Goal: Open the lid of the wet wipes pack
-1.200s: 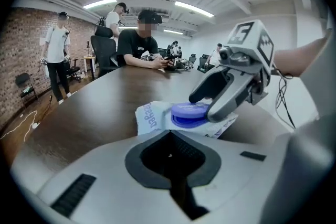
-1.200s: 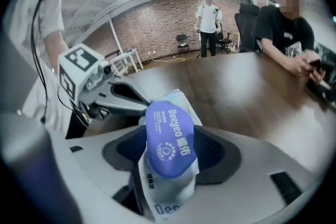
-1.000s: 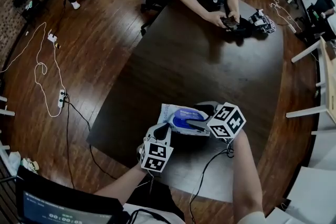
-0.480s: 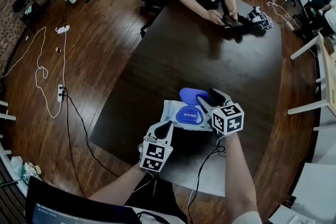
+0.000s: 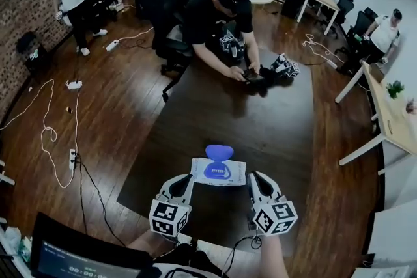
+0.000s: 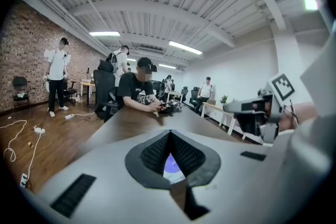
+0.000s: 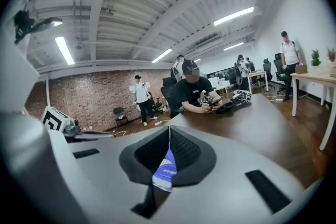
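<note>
The wet wipes pack (image 5: 218,172) lies flat on the dark table (image 5: 260,120), and its blue lid (image 5: 219,152) stands flipped open on the far side. Both grippers hover on the near side of the pack, raised off it and touching nothing. My left gripper (image 5: 184,180) is shut and empty, left of the pack. To the pack's right, my right gripper (image 5: 254,178) is closing to shut with nothing between its jaws. The pack (image 6: 171,165) shows through the gap below the left gripper (image 6: 169,134) pads, and the pack (image 7: 167,168) shows likewise under the right gripper (image 7: 169,129).
A person in black (image 5: 218,16) leans over the far end of the table, handling a device beside another pair of grippers (image 5: 283,67). Cables (image 5: 45,133) trail on the wood floor at left. A monitor (image 5: 71,257) sits at lower left, white desks (image 5: 391,120) at right.
Both grippers have lifted off the pack and drawn back toward me. The right one let go of the blue lid and shut; the lid stays open.
</note>
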The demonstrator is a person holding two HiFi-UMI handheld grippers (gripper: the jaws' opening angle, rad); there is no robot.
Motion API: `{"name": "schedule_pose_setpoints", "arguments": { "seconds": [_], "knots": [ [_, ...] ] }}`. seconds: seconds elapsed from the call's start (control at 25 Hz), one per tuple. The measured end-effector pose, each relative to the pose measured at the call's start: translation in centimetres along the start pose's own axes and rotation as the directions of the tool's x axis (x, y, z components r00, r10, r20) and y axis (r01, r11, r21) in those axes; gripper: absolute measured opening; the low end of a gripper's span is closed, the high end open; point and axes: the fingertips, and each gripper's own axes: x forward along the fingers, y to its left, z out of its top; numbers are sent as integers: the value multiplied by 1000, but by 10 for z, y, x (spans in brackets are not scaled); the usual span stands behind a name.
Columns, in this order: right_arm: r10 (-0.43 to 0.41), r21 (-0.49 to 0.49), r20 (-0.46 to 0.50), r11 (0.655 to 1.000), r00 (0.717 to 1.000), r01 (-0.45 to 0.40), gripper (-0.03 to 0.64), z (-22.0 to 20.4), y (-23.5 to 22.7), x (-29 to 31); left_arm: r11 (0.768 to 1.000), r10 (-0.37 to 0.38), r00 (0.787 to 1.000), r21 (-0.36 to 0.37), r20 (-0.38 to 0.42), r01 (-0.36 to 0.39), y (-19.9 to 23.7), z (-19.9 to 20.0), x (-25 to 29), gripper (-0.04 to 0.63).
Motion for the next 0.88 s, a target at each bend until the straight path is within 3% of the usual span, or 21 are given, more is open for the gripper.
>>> {"name": "schedule_pose_setpoints", "arguments": {
  "seconds": [0.24,0.6,0.88],
  "knots": [
    [-131,-14,64,991,989,132,9,13,17,-75,998,-53,989,31,136,49,-21,65,-53,0],
    [-185,-18,162,981,969,191,9,20,42,-131,984,-175,968,51,179,168,-56,75,-88,0],
    [-224,9,185,974,957,226,9,11,69,-178,967,-253,955,50,155,248,-76,44,-98,1]
  ]
}}
